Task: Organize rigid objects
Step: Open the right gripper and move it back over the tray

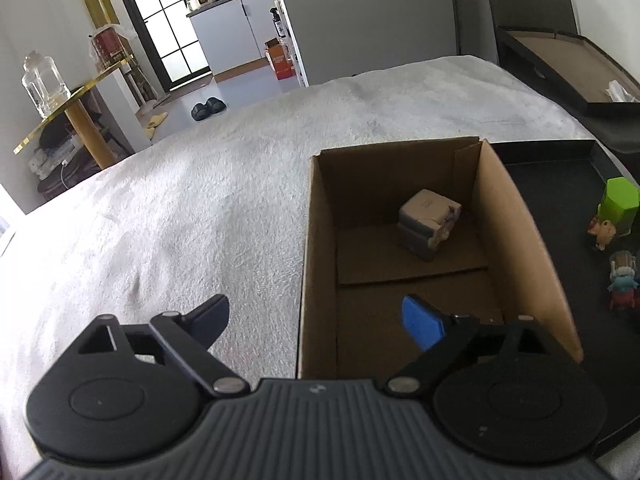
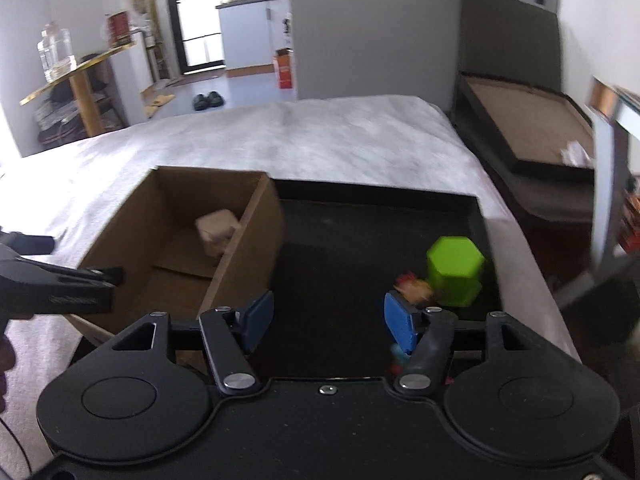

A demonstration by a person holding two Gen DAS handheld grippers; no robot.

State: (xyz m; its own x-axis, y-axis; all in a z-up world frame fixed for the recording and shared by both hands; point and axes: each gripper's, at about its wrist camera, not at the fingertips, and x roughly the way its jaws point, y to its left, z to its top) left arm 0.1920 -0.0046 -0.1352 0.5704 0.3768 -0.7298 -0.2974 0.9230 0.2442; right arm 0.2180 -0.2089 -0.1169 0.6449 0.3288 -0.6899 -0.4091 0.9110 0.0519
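White bedding covers the bed (image 1: pixel 200 208) under my cardboard box (image 1: pixel 516 240) and the black tray (image 2: pixel 360 240) beside it. My left tongs (image 1: pixel 316 320) gape wide and empty over the box's near left wall. Inside, at the far end, a grey cube (image 1: pixel 426 220) sits tilted, one corner pointing toward me. My right tongs (image 2: pixel 329 320) stand partly open, empty, over the tray, near the upright green block (image 2: pixel 454 270) and a small figurine (image 2: pixel 414 290).

A white textured bedcover (image 1: pixel 200 208) fills the foreground; beyond, a glass-paned door (image 1: pixel 168 20) lets daylight onto grey floor (image 1: pixel 240 88), beside white cabinets (image 1: pixel 232 28) and a gold-edged shelf (image 1: pixel 76 96)
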